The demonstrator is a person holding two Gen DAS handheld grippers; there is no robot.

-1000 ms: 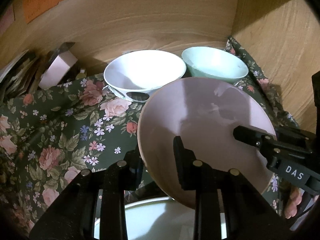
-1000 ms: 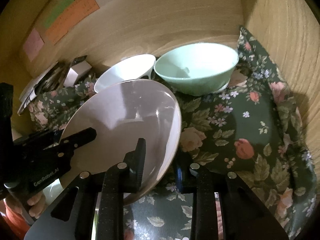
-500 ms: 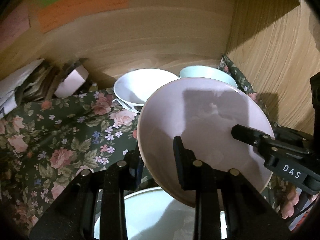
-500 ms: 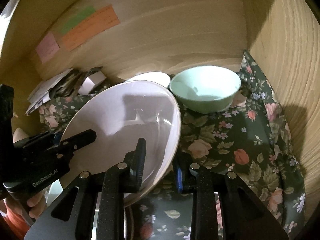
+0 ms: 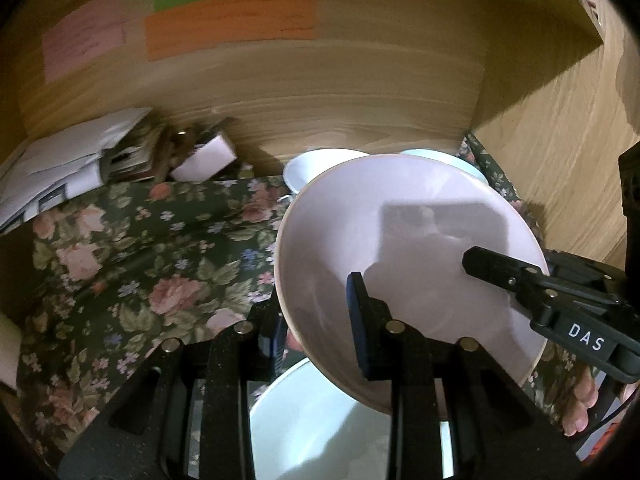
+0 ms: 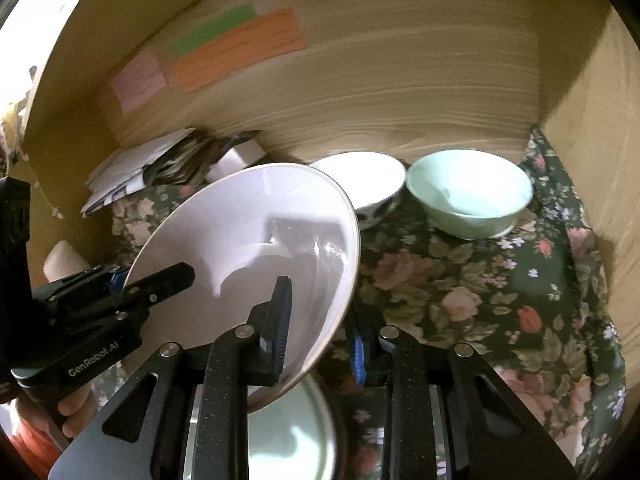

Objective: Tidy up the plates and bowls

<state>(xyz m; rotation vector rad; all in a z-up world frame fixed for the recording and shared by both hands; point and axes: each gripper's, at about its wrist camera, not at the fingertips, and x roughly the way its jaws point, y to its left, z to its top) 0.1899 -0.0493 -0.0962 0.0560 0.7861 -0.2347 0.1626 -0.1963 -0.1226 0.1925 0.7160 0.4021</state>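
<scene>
Jaws of left gripper (image 5: 316,316) and right gripper (image 6: 320,320) both pinching pink plate (image 5: 408,264).
Plate tilted, frame centre, above floral cloth (image 5: 132,272); white bowl (image 6: 360,180) and green bowl (image 6: 468,192) upper right.

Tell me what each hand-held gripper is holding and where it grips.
Both hold the same pink plate, by its rim. The left hand-held gripper clamps the near-left rim; the right hand-held gripper clamps the near-right rim, one finger on each face.
</scene>
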